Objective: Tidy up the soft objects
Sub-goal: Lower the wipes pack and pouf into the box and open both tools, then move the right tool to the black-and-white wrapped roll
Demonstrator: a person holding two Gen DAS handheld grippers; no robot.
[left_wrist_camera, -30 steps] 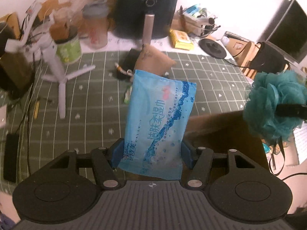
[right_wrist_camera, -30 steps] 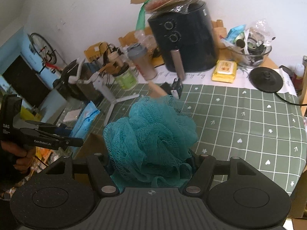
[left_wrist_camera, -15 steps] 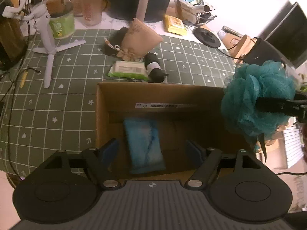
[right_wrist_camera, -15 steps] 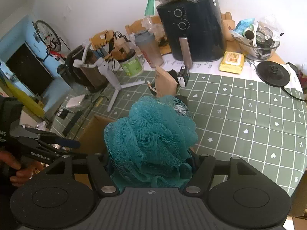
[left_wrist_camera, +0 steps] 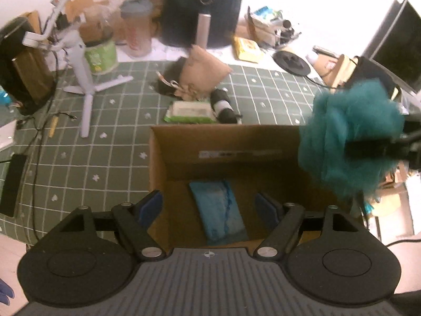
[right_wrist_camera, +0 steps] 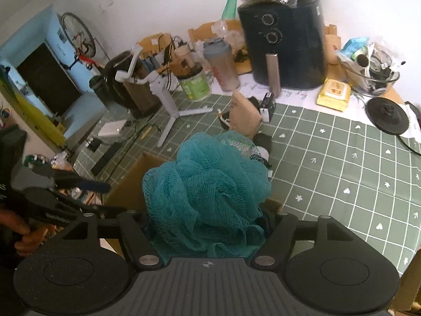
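Teal mesh sponge (right_wrist_camera: 208, 192) seen between the right gripper (right_wrist_camera: 209, 226) jaws, over the cardboard box (right_wrist_camera: 131, 181).

Jaws have just been opening; whether the pads press the sponge cannot be told, as both are hidden by mesh. Box is set at the near left edge of the green grid tablecloth (right_wrist_camera: 342, 163). Left gripper (right_wrist_camera: 79, 187) is seen at the left, held by a hand (right_wrist_camera: 23, 237). Black air fryer (right_wrist_camera: 285, 42) and yellow wipes pack (right_wrist_camera: 334, 94) are placed along the far edge.

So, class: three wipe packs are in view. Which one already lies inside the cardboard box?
The blue pack, on the cardboard box floor. The green pack and the yellow pack lie outside on the table.
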